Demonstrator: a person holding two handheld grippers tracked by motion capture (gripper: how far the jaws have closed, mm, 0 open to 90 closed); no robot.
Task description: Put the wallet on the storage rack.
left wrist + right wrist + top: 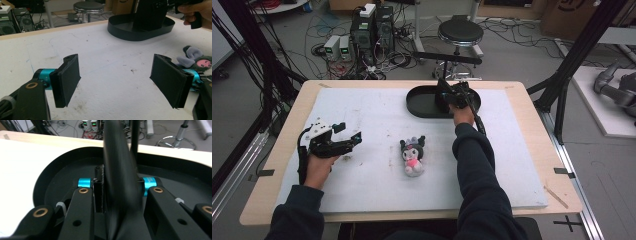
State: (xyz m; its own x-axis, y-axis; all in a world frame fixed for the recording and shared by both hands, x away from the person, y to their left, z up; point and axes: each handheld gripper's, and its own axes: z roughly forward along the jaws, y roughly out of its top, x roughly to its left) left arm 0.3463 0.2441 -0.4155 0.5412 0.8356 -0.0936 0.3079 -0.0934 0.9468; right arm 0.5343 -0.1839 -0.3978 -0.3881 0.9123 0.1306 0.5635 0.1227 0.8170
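A black oval tray [422, 102] lies at the far middle of the white mat. My right gripper [451, 95] hangs over it. In the right gripper view a flat black object [120, 165] stands upright and blurred between the jaws of the right gripper [120, 187], above the tray floor [62, 170]. The left pad [98, 192] is beside it, the right pad is hidden, and the object looks loose. A small plush toy [413, 155] with black ears and a pink front lies mid-mat. My left gripper [351, 131] rests at the left, open and empty [116, 80], with the plush [197, 58] to its right.
The white mat [362, 185] covers most of the wooden table [287, 130]. Behind the table stand a round stool [460, 32], computer boxes [372, 30] and loose floor cables. Black frame posts [572, 60] rise at the table's right and left sides.
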